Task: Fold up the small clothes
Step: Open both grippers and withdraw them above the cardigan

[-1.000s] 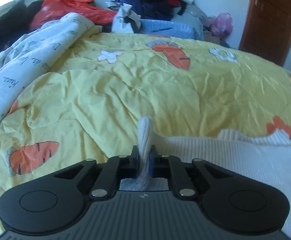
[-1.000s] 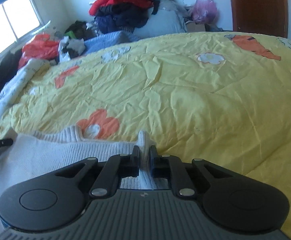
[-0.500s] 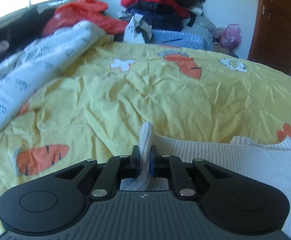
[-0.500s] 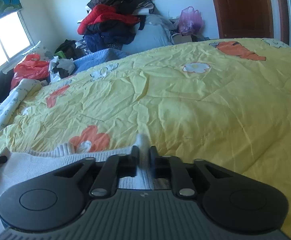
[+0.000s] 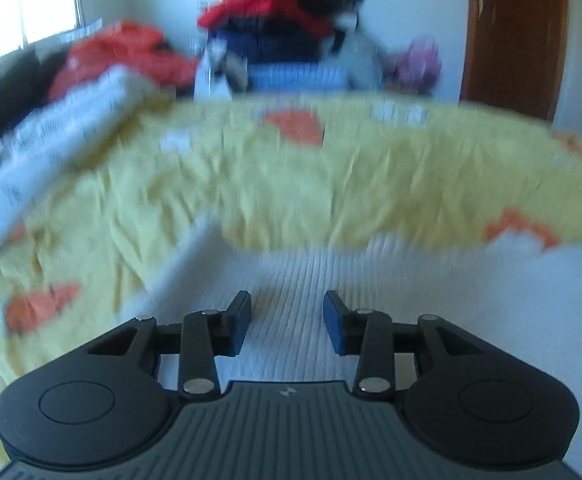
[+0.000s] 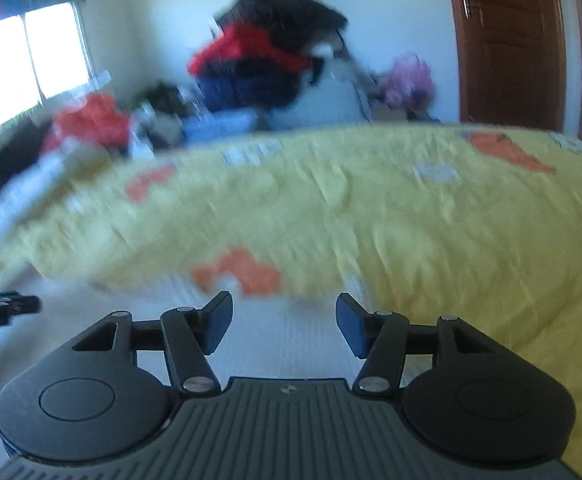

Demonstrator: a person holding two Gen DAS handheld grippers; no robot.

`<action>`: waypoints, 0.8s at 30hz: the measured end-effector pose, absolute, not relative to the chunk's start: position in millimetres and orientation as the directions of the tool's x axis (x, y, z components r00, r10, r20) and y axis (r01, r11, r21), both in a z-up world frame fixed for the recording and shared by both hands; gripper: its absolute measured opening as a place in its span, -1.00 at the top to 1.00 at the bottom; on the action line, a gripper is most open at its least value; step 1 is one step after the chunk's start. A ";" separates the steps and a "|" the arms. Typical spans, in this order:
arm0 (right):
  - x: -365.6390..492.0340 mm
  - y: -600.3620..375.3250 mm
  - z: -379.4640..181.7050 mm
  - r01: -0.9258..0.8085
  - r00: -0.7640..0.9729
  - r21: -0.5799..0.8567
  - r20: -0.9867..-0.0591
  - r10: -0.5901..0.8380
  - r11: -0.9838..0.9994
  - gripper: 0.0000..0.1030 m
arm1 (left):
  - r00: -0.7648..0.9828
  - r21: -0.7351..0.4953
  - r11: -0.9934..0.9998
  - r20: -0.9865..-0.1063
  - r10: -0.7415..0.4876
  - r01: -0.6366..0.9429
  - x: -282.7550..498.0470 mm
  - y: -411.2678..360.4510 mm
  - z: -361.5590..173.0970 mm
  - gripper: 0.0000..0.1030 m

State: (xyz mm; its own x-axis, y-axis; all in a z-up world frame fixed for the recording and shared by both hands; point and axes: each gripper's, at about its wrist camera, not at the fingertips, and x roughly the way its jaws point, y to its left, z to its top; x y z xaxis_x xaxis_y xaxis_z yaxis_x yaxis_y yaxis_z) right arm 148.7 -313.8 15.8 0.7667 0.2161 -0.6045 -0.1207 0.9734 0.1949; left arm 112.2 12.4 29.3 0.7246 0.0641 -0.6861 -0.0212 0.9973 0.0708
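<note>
Both grippers, left gripper (image 5: 287,322) and right gripper (image 6: 283,326), hang spread and empty just above the white knit sweater (image 5: 371,280), which lies flat on the yellow quilt (image 5: 291,184), stretching left to right beneath them, equally near each

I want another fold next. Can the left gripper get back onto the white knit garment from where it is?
Probably yes: the left gripper is open right above the white knit garment, nothing between.
</note>
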 end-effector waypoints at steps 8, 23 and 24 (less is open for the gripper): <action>156.2 -331.4 0.1 -0.089 0.749 0.304 -0.607 0.265 0.948 -0.29 | 0.757 -0.097 0.995 -0.652 -0.043 -0.027 110.7 37.4 20.8 -0.06; 101.1 -297.1 40.6 -0.163 0.820 0.142 -0.531 0.214 0.976 -0.69 | 0.834 -0.088 0.996 -0.551 -0.023 -0.031 42.0 30.6 62.0 -0.52; 101.5 -294.3 38.5 -0.176 0.810 0.129 -0.545 0.218 0.976 -0.67 | 0.824 -0.075 0.997 -0.567 -0.025 -0.021 42.4 27.9 59.1 -0.53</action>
State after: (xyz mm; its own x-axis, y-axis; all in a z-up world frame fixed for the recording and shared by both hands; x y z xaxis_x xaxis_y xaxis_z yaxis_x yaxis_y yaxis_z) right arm 101.5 -294.3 38.5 0.8097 0.2176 -0.5450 -0.1758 0.9760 0.1285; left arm 42.4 27.9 59.1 0.8236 -0.0254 -0.5666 -0.0207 0.9970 -0.0747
